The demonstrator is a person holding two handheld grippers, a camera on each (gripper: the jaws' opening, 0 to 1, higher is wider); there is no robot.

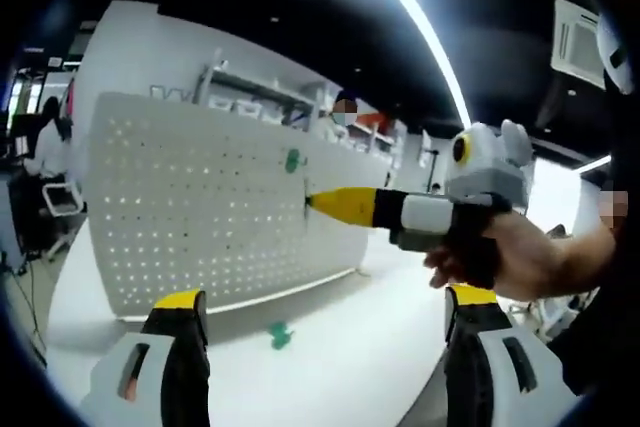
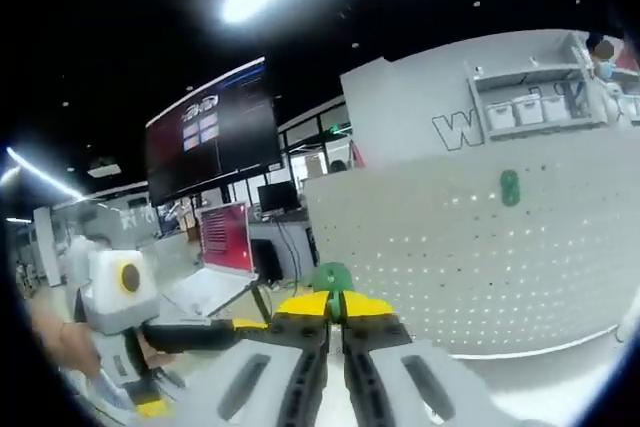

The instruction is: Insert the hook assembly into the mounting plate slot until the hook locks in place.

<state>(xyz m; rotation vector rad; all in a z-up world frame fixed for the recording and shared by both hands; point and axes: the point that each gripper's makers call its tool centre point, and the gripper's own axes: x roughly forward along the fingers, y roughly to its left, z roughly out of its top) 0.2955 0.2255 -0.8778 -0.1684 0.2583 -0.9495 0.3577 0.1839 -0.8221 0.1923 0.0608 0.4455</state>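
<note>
A white pegboard mounting plate (image 1: 200,217) stands upright on the white table (image 1: 340,377), with one green hook (image 1: 292,159) hanging on it near its top right. Another green hook (image 1: 280,335) lies on the table in front of the plate. My left gripper (image 1: 325,302) is open, its yellow-tipped jaws wide apart below the plate. My right gripper (image 1: 312,202), held by a hand, comes in from the right with its tip at the plate's right edge. In the right gripper view, my right gripper (image 2: 335,305) is shut on a green hook assembly (image 2: 332,277), left of the plate (image 2: 480,257) and its hung hook (image 2: 510,187).
A large dark screen (image 2: 215,137) and a red sign (image 2: 225,237) stand behind the table. Shelves with white bins (image 2: 530,107) line the back wall, where a person (image 1: 345,112) stands. An office chair (image 1: 60,197) sits at the far left.
</note>
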